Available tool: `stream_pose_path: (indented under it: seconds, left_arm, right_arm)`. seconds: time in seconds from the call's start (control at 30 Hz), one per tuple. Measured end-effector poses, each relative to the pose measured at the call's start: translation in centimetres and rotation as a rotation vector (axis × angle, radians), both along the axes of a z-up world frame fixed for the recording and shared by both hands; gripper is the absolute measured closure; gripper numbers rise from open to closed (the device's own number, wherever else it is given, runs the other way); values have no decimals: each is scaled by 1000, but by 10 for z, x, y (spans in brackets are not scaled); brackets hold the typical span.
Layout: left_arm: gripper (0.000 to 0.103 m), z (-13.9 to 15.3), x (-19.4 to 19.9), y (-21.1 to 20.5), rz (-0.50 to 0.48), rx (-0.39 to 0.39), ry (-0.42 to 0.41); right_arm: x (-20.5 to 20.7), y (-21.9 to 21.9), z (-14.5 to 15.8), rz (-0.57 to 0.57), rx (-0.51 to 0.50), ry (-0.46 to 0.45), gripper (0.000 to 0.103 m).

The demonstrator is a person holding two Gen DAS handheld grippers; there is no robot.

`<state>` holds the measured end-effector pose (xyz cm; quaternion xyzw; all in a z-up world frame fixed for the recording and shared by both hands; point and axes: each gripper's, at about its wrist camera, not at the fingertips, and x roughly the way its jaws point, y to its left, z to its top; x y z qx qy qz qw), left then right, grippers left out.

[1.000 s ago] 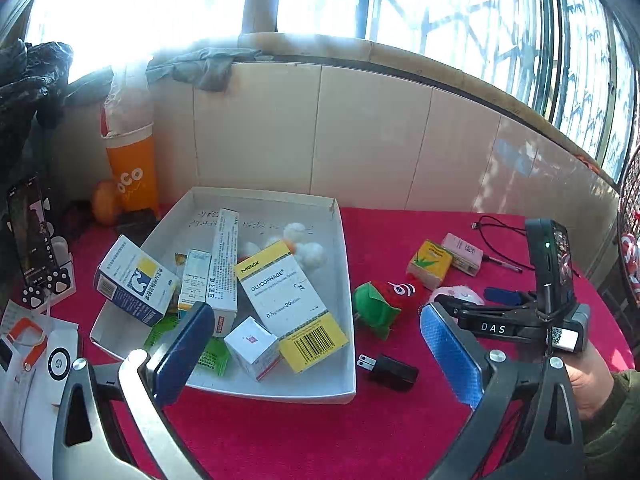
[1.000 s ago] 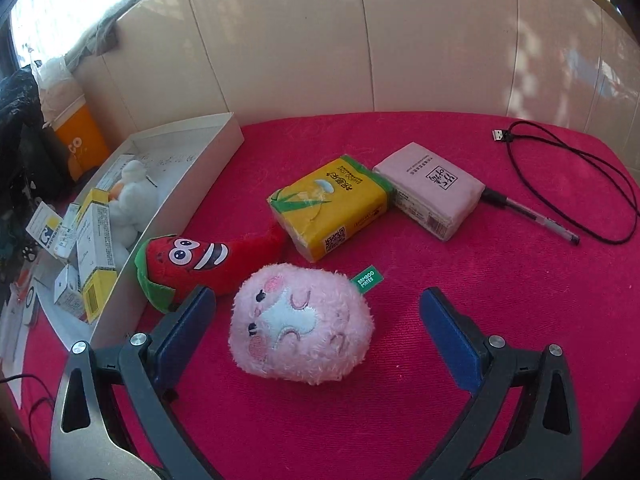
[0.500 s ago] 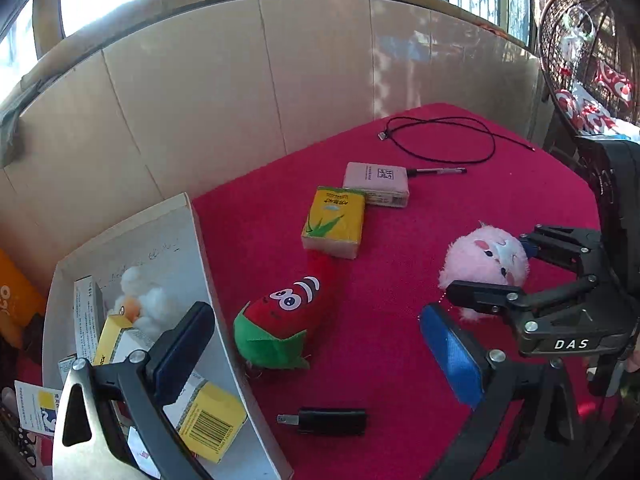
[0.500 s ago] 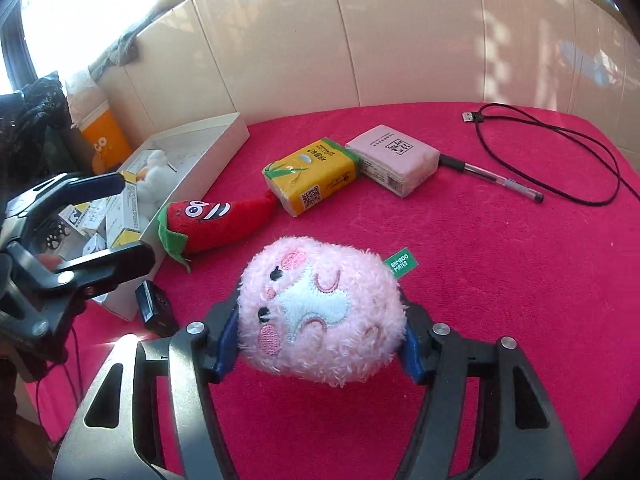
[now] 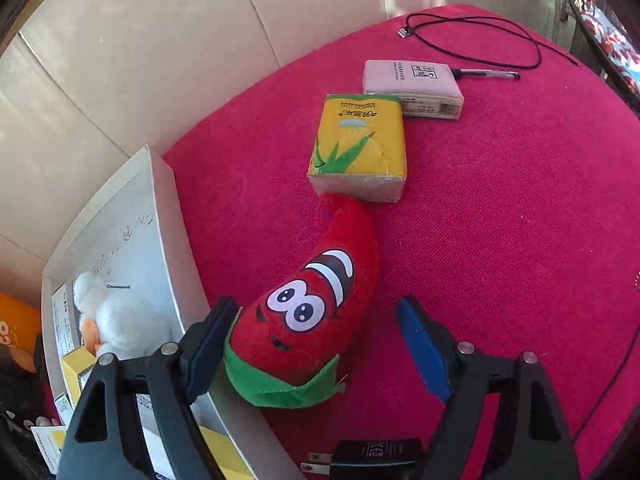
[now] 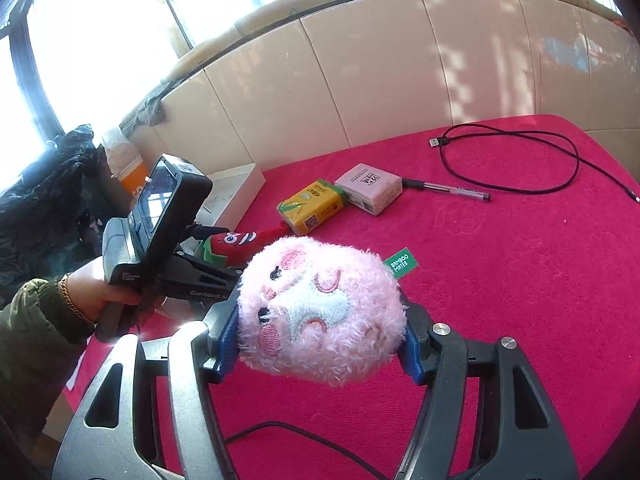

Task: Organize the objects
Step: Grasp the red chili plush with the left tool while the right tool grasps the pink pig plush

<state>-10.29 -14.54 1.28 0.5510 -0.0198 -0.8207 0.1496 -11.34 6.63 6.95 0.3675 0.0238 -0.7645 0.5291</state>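
- Clamping the pink plush ball point(image 6: 320, 312), the right gripper point(image 6: 316, 340) has both blue pads pressed into the toy's sides; a second ago those pads stood wide apart with the ball resting on the cloth between them, so the pickup is judged complete and the toy now rides above the red tablecloth point(image 6: 500, 280).
- The left gripper point(image 5: 312, 344) stands released, its jaws spread. A second ago it faced the white tray point(image 5: 160, 208) and its cartons; it has since swung round and come down over the red chili plush point(image 5: 316, 312).
- The chili's green collar and face lie between the left jaws: the left pad touches or nearly touches the plush, while the right pad stands apart from it. The toy's tail points away and meets the yellow tissue pack point(image 5: 360, 152).
- Judgement: one toy is secured, and a second is lined up for a grasp that is not yet made.
- Outward: the tray lies just left of the chili and holds a white plush point(image 5: 120, 316); a pink tissue pack point(image 5: 412, 84), pen point(image 5: 488, 75) and black cable point(image 5: 480, 36) lie beyond; a black plug adapter point(image 5: 372, 456) sits near the lower edge.
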Motion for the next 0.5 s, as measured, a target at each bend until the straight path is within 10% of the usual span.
stream_pose_path:
  seconds: [0.5]
  left_arm:
    - [66,9,33,19,81,6,166]
  right_arm:
    - [1,10,6,-38,-17,17,40]
